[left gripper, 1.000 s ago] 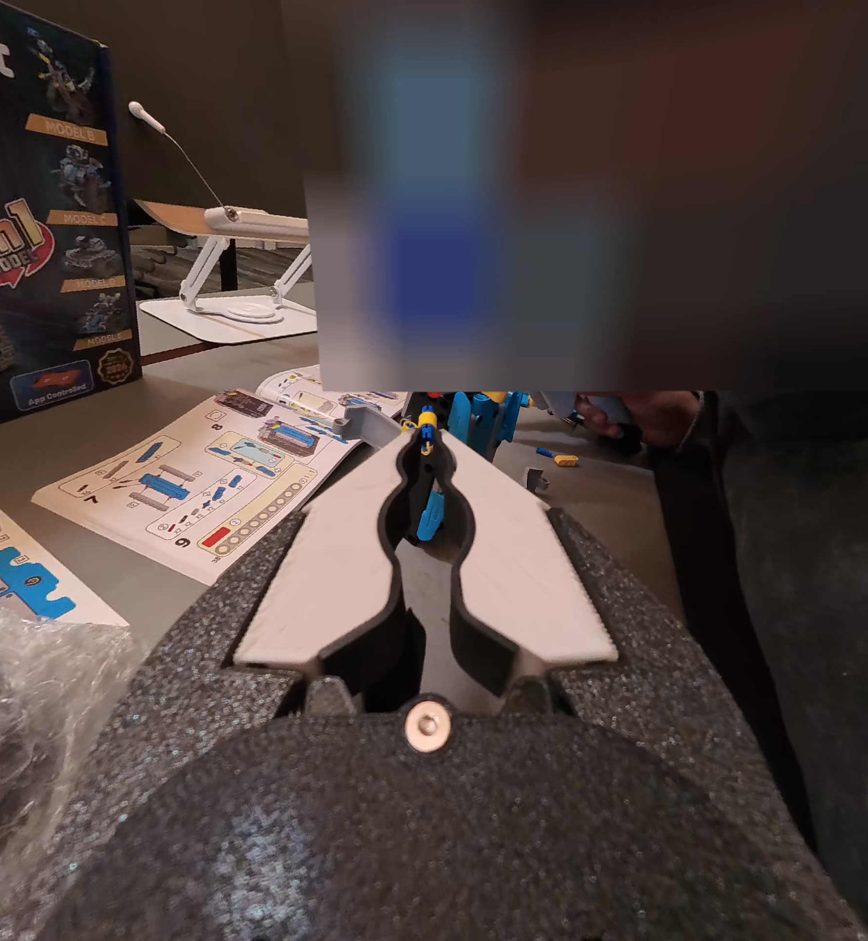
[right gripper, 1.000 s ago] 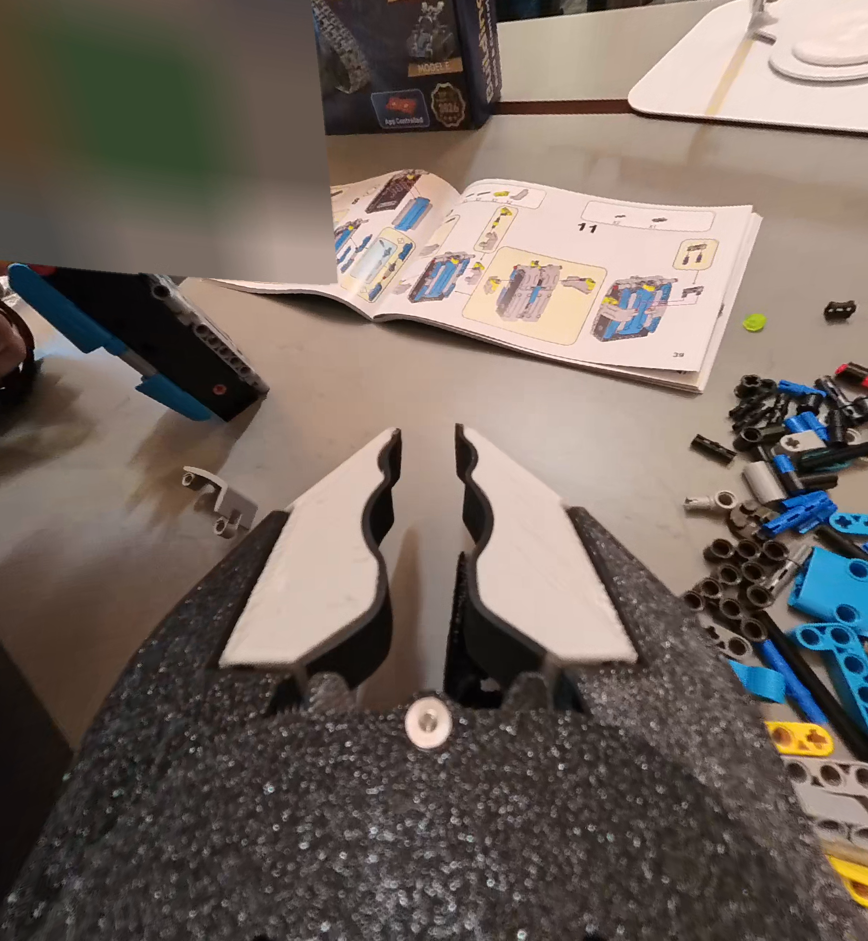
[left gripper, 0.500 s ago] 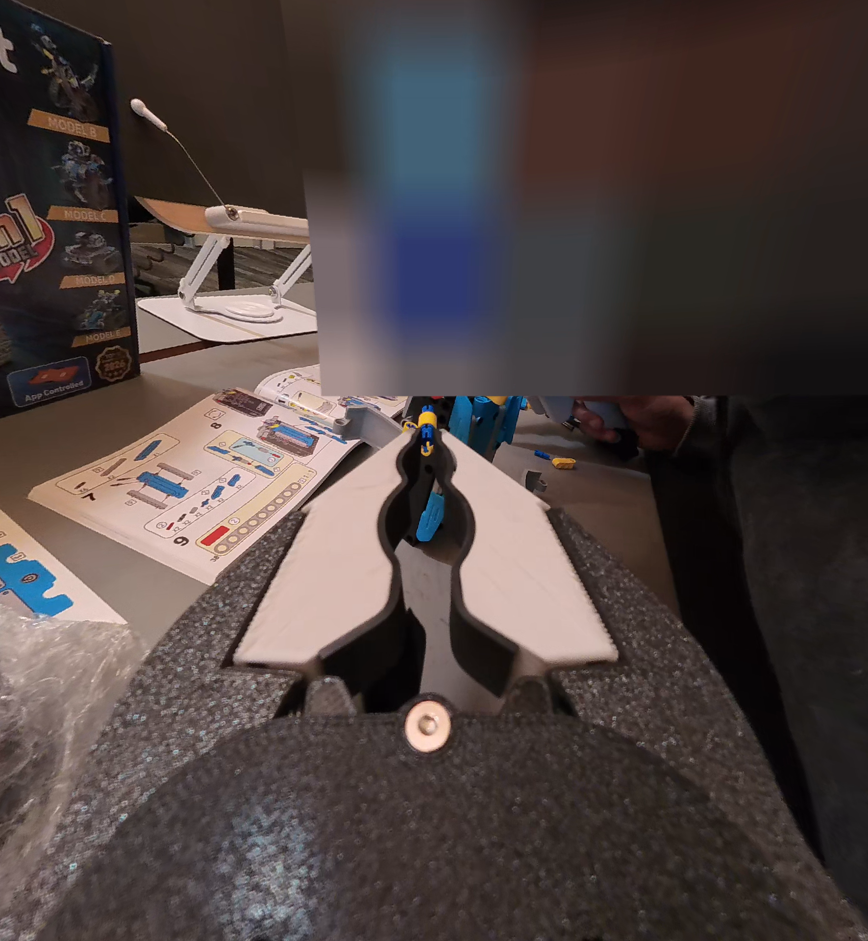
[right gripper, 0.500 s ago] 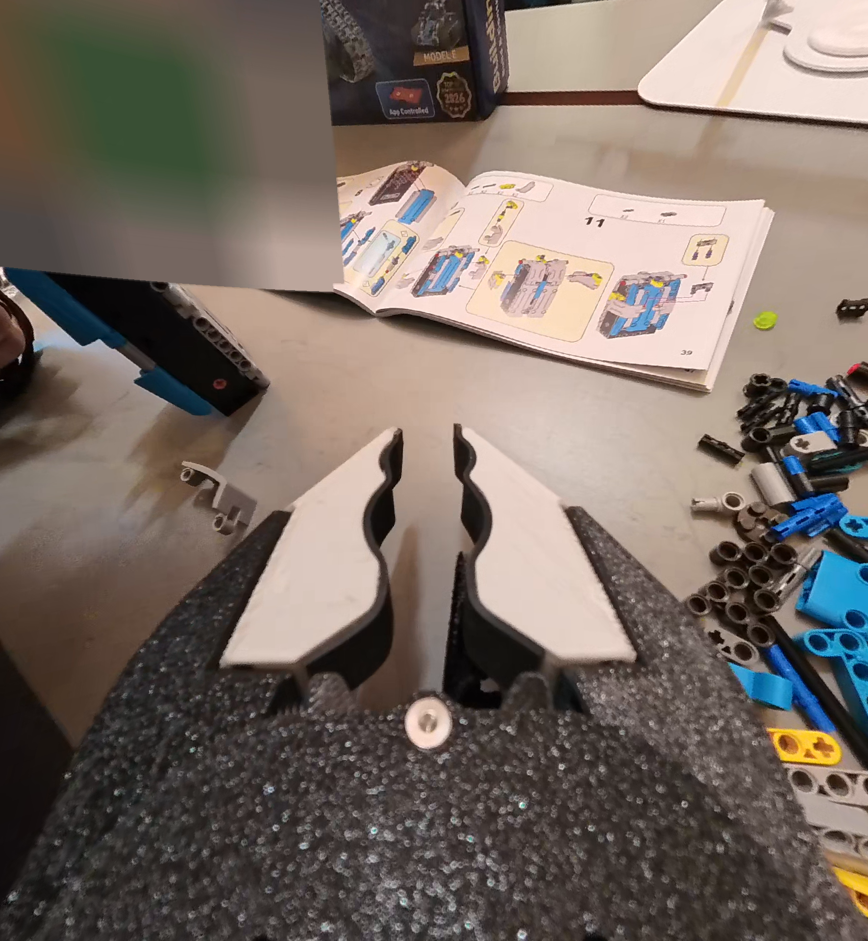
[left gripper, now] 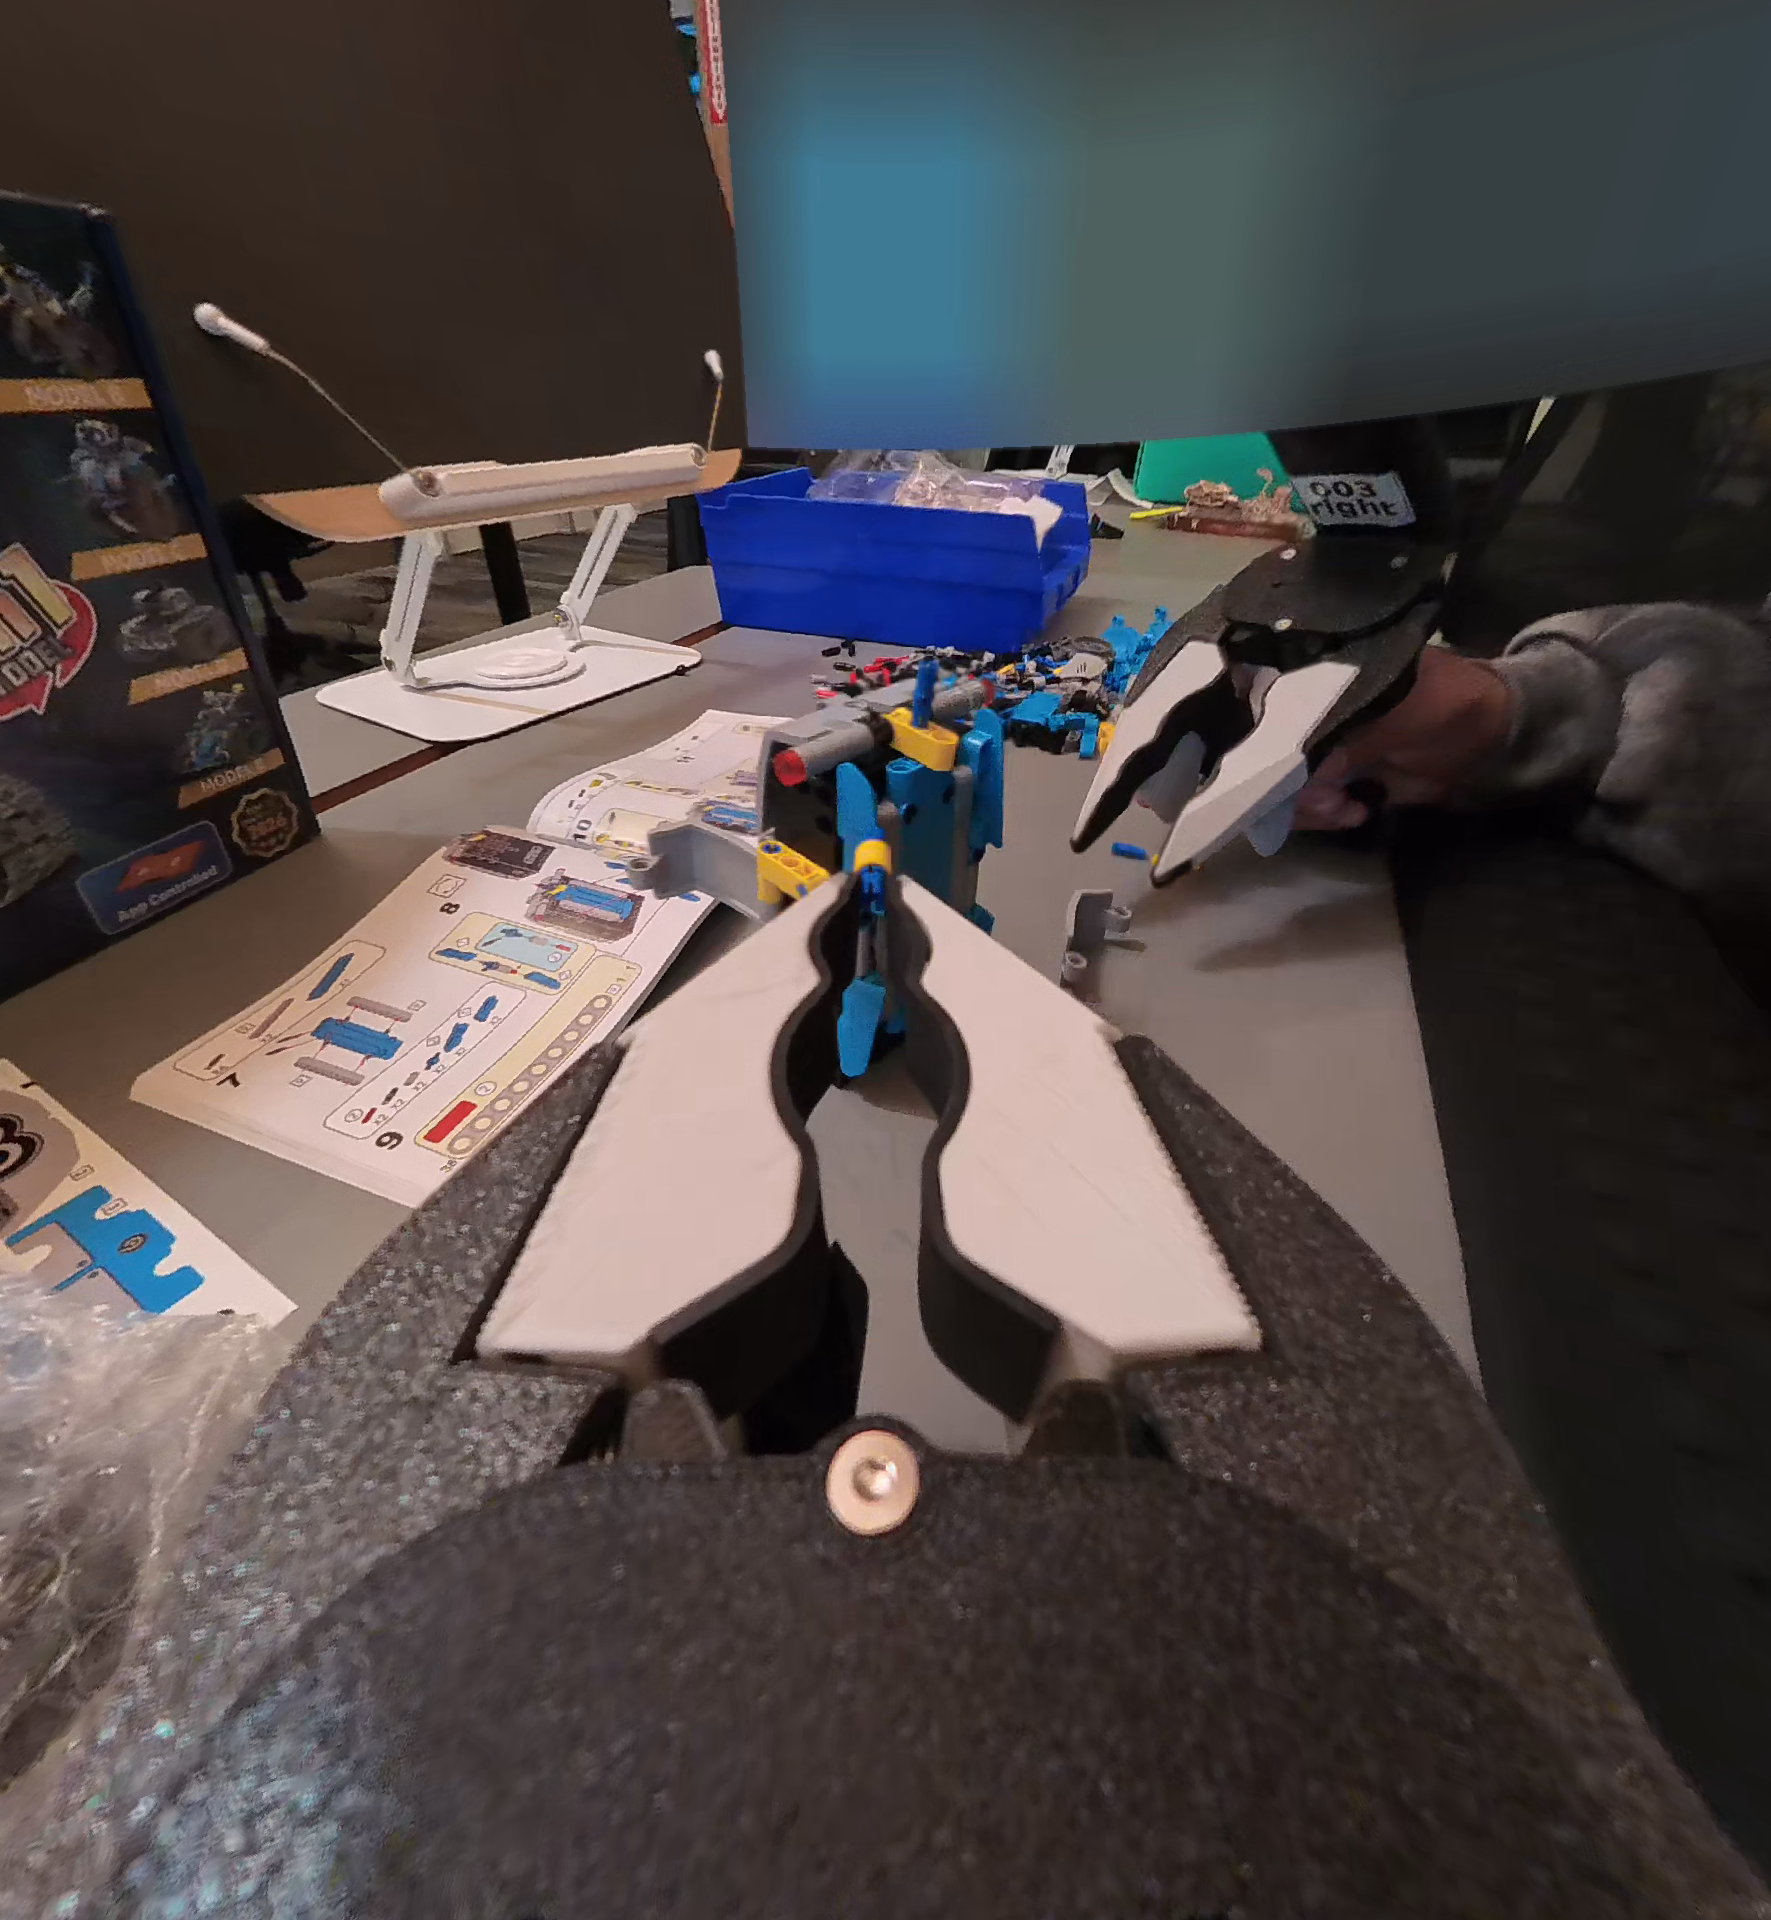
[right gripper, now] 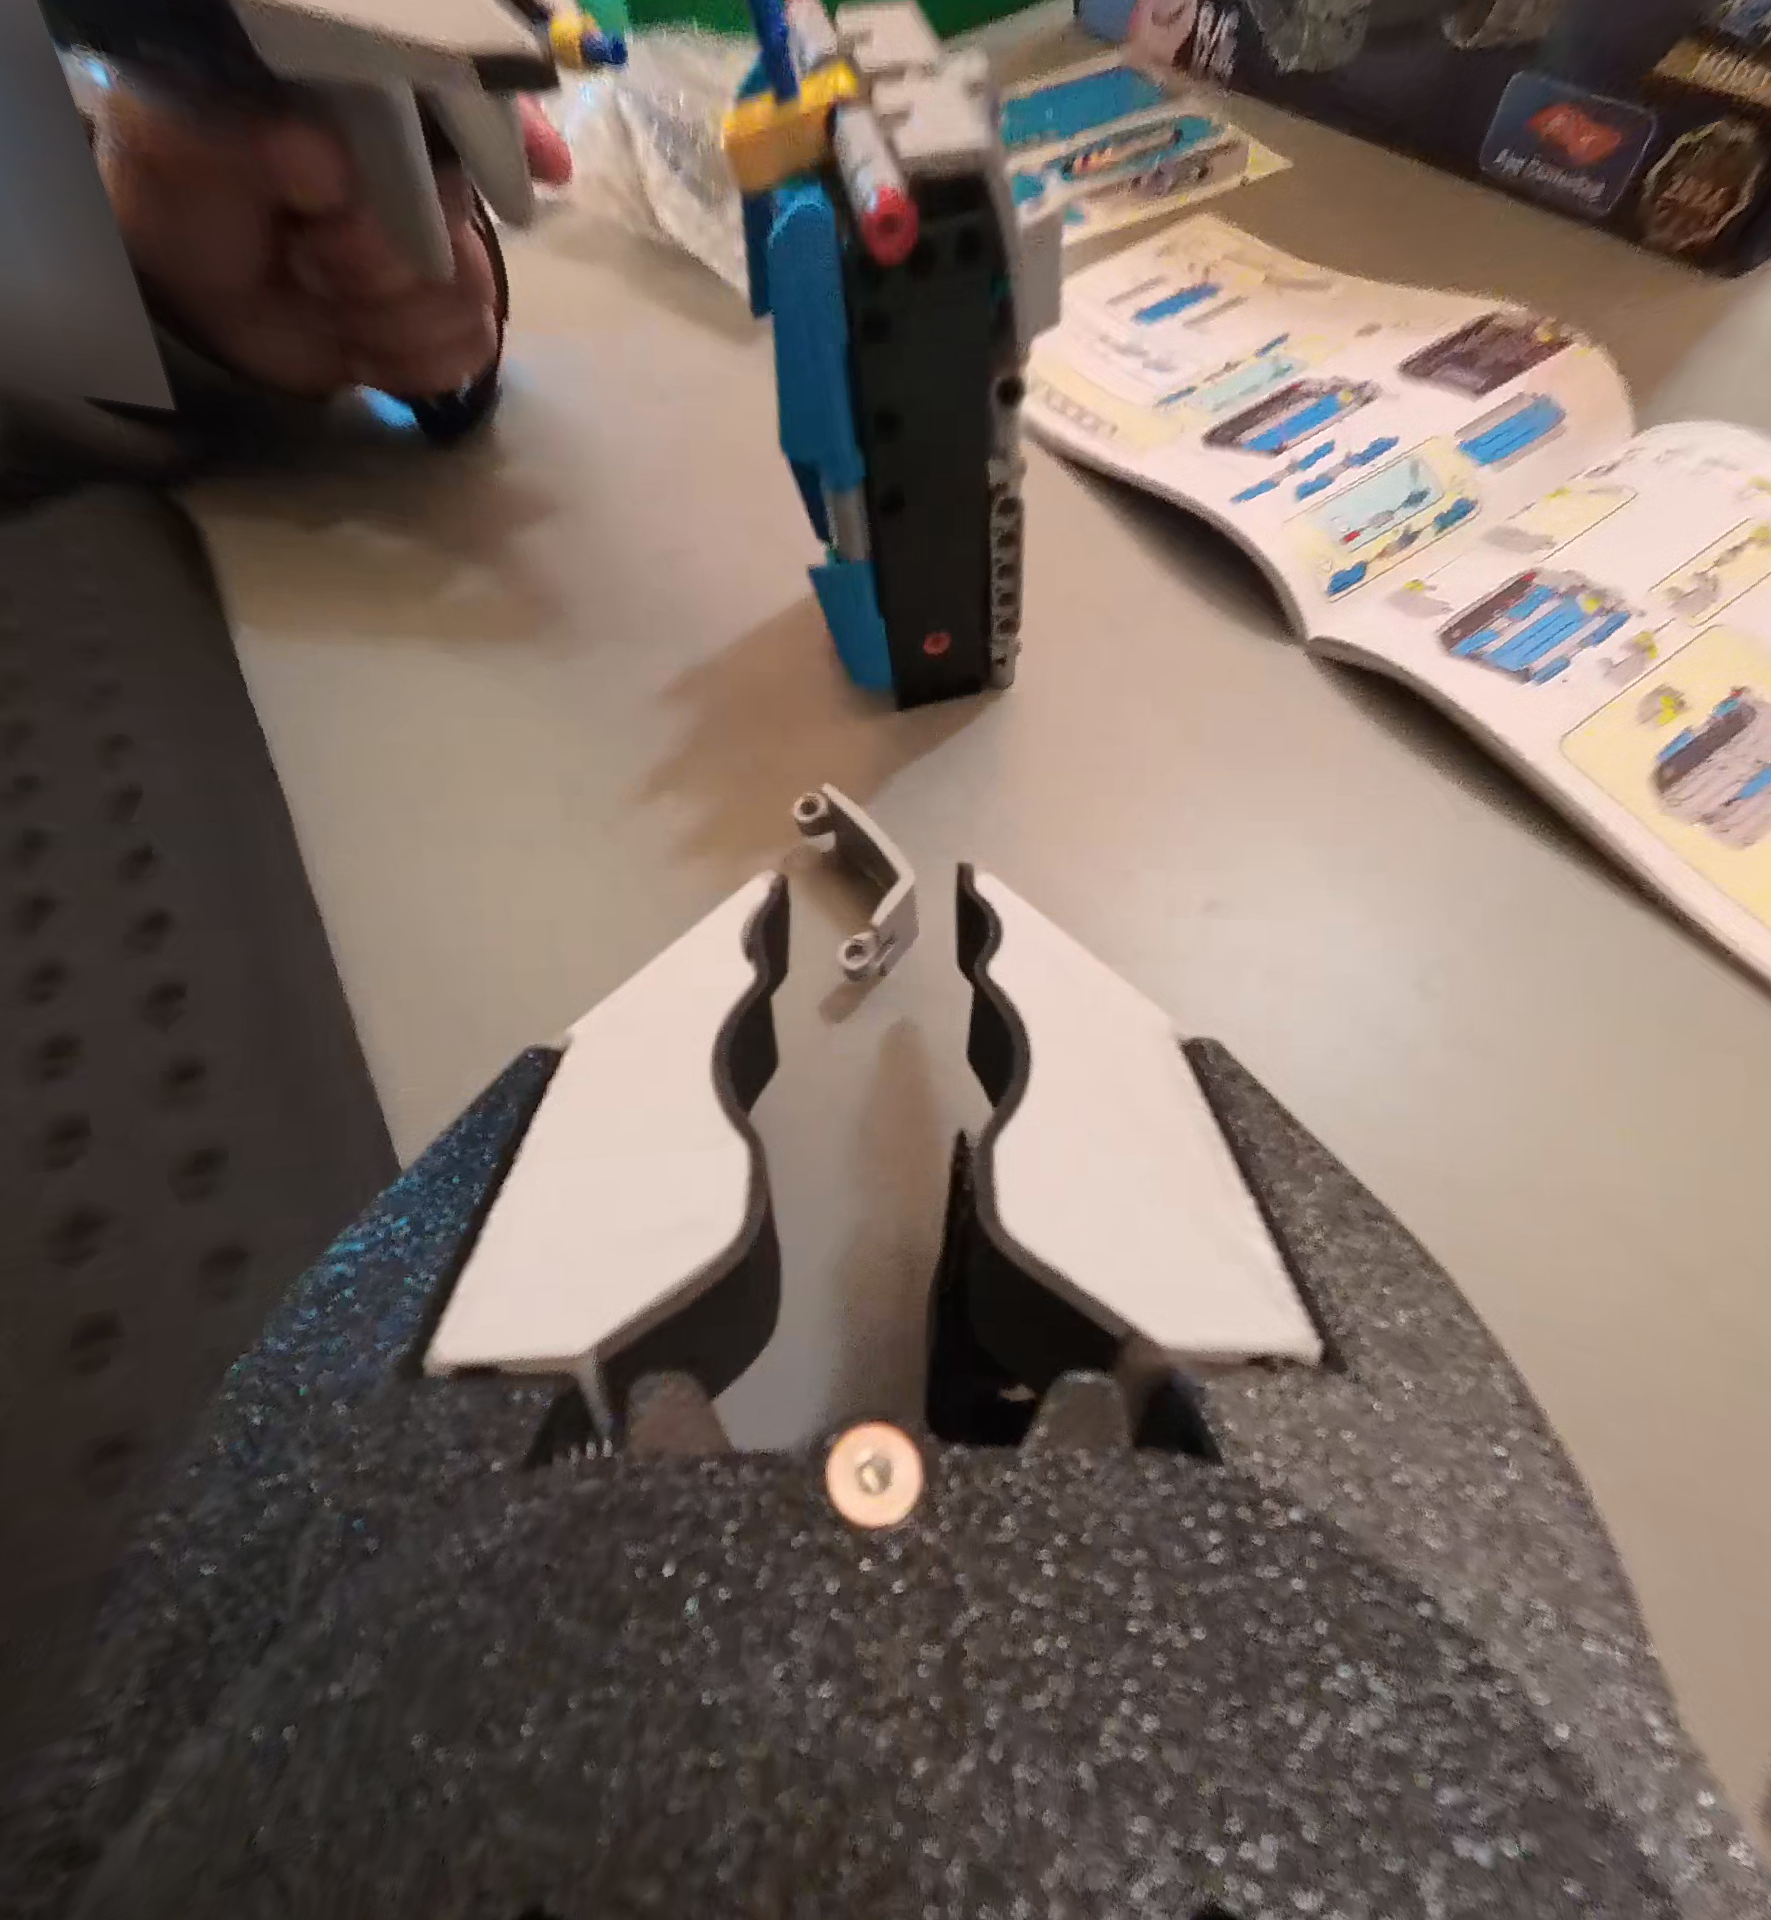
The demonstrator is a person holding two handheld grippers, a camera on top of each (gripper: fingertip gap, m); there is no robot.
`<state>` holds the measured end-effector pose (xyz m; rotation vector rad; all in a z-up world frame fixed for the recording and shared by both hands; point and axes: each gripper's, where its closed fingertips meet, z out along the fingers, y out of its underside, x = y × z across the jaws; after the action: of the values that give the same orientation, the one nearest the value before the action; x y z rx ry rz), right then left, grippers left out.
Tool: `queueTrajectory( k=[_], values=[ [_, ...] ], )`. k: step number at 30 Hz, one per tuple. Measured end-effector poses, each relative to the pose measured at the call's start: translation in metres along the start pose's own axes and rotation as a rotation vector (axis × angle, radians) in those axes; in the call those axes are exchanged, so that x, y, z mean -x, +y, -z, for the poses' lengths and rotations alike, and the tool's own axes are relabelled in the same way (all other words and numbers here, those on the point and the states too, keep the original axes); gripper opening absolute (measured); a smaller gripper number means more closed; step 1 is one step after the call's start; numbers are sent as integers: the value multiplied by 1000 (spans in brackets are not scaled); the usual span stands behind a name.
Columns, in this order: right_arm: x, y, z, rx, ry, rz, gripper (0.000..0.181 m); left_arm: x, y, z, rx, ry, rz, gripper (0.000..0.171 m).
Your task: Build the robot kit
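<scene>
My left gripper (left gripper: pixel 870 883) is shut on a thin blue and yellow part at the top of a blue, black and yellow brick model (left gripper: pixel 922 800) that stands upright on the grey table (left gripper: pixel 1276 1039). The model also shows in the right wrist view (right gripper: pixel 922 447), with the left gripper's fingers (right gripper: pixel 393 62) at its top. My right gripper (right gripper: pixel 873 881) is open and low over the table. A small grey curved part (right gripper: pixel 881 862) lies between its fingertips, untouched. In the left wrist view the right gripper (left gripper: pixel 1135 862) hangs open just above that part (left gripper: pixel 1089 930).
An open instruction booklet (right gripper: pixel 1432 520) lies right of the model. Behind it are a dark kit box (left gripper: pixel 81 571), a white stand (left gripper: pixel 517 665), a blue bin (left gripper: pixel 891 561) and a pile of loose parts (left gripper: pixel 1016 686). A plastic bag (left gripper: pixel 29 1455) sits at near left. The tips of one gripper are about 15 cm away from the tips of the other.
My right gripper has swung left from the booklet and parts pile to the grey curved part, and its jaws stand wider apart. My left gripper keeps its hold on the model.
</scene>
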<state>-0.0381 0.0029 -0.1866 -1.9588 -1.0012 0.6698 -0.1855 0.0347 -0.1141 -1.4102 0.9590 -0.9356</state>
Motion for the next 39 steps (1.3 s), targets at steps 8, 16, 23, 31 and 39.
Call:
queueTrajectory(
  k=[8, 16, 23, 31, 39],
  values=[
    [15, 23, -13, 157, -6, 19, 25, -10, 4, -3, 31, -10, -111, 4],
    [31, 27, -14, 203, 92, 193, 24, -8, 4, -2, 29, -22, -113, 3],
    [2, 16, 2, 99, 180, 57, 23, -7, 4, -2, 30, -21, -100, 4],
    [2, 5, 7, 26, 137, -2, 20, -8, 5, -4, 40, -20, -112, 3],
    [2, 6, 5, 37, 139, 1, 19, -14, 9, -7, 66, -6, -152, 4]
  ],
)
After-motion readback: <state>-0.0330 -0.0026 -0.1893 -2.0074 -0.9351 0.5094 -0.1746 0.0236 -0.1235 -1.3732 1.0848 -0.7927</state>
